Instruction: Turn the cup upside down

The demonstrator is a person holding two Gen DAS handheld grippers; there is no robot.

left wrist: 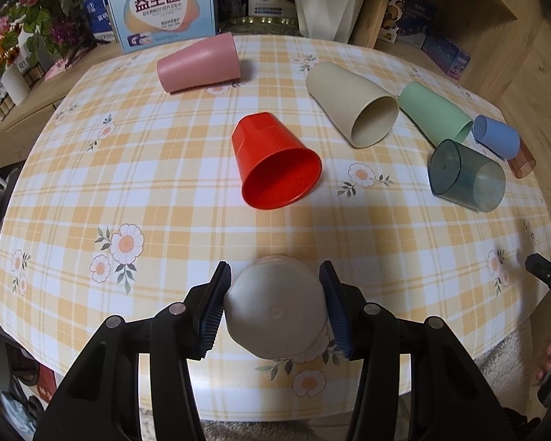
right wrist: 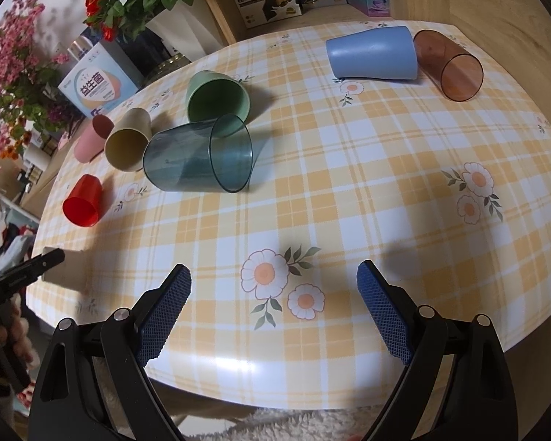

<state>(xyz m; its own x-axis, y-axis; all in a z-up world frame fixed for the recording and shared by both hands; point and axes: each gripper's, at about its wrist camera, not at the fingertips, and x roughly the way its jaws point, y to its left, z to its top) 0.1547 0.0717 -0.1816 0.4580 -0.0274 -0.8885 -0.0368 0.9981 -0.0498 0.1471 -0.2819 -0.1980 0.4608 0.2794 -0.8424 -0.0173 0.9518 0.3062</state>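
A yellow-and-white checked tablecloth with flowers [right wrist: 349,169] is spread on the table. Behind it, a light blue printed box [left wrist: 161,14] and a white faceted plant pot [left wrist: 327,3] are seen.

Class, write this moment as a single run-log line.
left gripper: shut on white cup, base up | right gripper: open, empty | red cup: lying on side | tablecloth
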